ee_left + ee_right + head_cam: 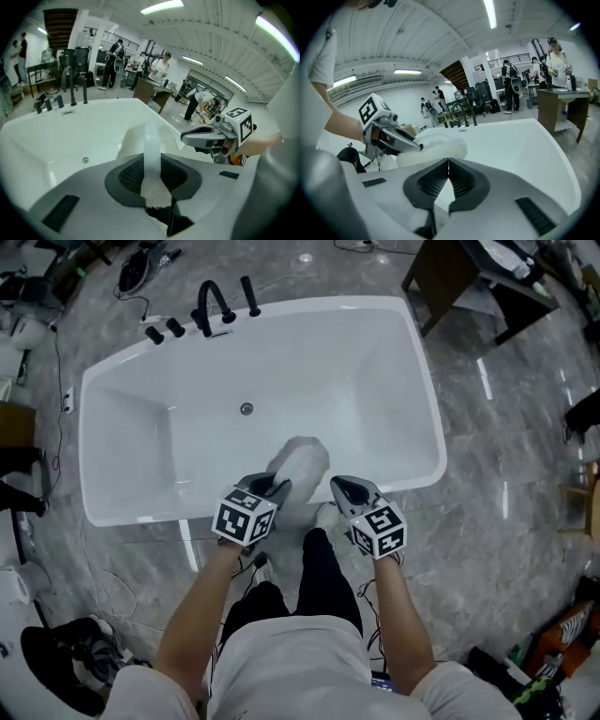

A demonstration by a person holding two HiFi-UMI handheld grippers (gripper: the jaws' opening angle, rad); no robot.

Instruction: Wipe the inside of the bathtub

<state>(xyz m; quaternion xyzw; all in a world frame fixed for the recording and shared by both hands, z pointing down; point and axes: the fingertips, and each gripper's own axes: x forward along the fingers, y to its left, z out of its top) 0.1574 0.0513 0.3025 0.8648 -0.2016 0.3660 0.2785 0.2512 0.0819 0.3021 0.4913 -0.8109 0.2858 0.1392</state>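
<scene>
The white bathtub (122, 390) lies below me with its drain (247, 409) near the middle. A white cloth (300, 463) hangs over the near inside wall. My left gripper (278, 487) is shut on it; in the left gripper view a strip of the cloth (151, 145) runs up between the jaws of the left gripper (153, 161). My right gripper (339, 487) hovers just right of the cloth above the near rim. Its jaws meet at the tips of the right gripper (448, 162) with nothing between them. The right gripper view also shows the left gripper (405, 140) and the cloth (440, 144).
Black faucet fittings (214, 307) stand on the tub's far rim. A dark wooden table (469, 273) is at the far right, cables and gear (56, 667) lie on the grey marble floor at left. The person's legs (319, 577) stand against the near rim.
</scene>
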